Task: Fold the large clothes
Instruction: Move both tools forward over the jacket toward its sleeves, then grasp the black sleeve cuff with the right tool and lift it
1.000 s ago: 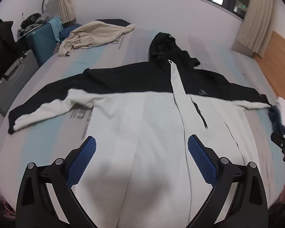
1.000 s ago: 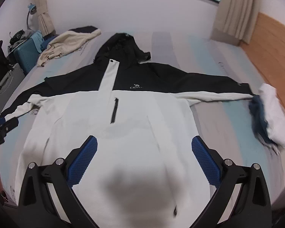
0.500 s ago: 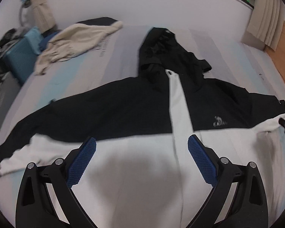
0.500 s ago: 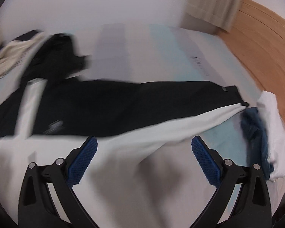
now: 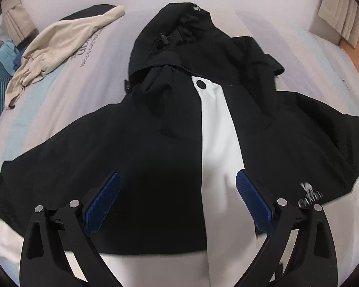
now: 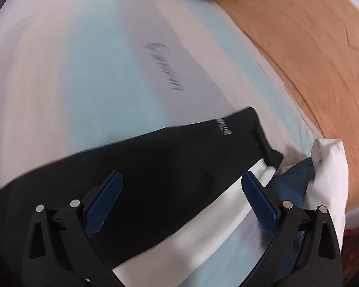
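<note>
1. The hooded jacket [image 5: 170,124], black above and white below, lies spread flat on the striped mattress [image 5: 83,71] and fills the centre of the left view.
2. A beige garment [image 5: 59,40] lies crumpled at the upper left.
3. The left gripper [image 5: 177,201] hovers over the chest, jaws released and holding nothing.
4. In the right view, the right gripper [image 6: 182,203] is spread wide over the jacket's sleeve [image 6: 179,167].
5. A white and blue cloth pile [image 6: 323,179] lies at the right edge, beside the cuff.

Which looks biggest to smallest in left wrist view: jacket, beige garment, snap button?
1. jacket, fills most of the view
2. beige garment, farther away, so its true size is unsure
3. snap button
</note>
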Demonstrator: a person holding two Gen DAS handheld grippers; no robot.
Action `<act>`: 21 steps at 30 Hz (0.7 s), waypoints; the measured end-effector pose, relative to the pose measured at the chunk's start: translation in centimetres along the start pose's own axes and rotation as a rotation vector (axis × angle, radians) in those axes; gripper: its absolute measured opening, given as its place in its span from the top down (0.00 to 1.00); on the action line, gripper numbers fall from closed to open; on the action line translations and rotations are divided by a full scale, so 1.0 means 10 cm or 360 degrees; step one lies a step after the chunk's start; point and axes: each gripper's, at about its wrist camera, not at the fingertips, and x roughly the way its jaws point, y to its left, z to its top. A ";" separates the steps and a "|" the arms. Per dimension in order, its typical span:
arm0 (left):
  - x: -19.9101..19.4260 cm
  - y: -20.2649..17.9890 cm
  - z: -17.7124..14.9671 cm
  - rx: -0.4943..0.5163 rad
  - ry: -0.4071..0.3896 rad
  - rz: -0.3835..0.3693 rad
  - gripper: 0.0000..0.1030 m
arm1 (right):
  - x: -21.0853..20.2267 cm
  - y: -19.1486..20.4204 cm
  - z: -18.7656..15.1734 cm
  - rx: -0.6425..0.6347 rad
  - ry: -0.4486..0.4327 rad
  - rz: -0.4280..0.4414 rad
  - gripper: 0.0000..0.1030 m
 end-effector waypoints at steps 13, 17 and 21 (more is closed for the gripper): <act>0.44 -0.09 0.04 -0.0029 0.0059 0.0031 0.08 | 1.35 -1.18 0.55 0.0177 0.0474 0.0087 0.08; 0.47 -0.07 0.02 -0.0057 0.0072 0.0030 0.07 | 1.50 -1.26 0.46 0.0241 0.0499 0.0169 0.08; 0.49 -0.10 0.03 -0.0027 0.0075 0.0043 0.07 | 1.58 -1.32 0.39 0.0288 0.0457 0.0220 0.21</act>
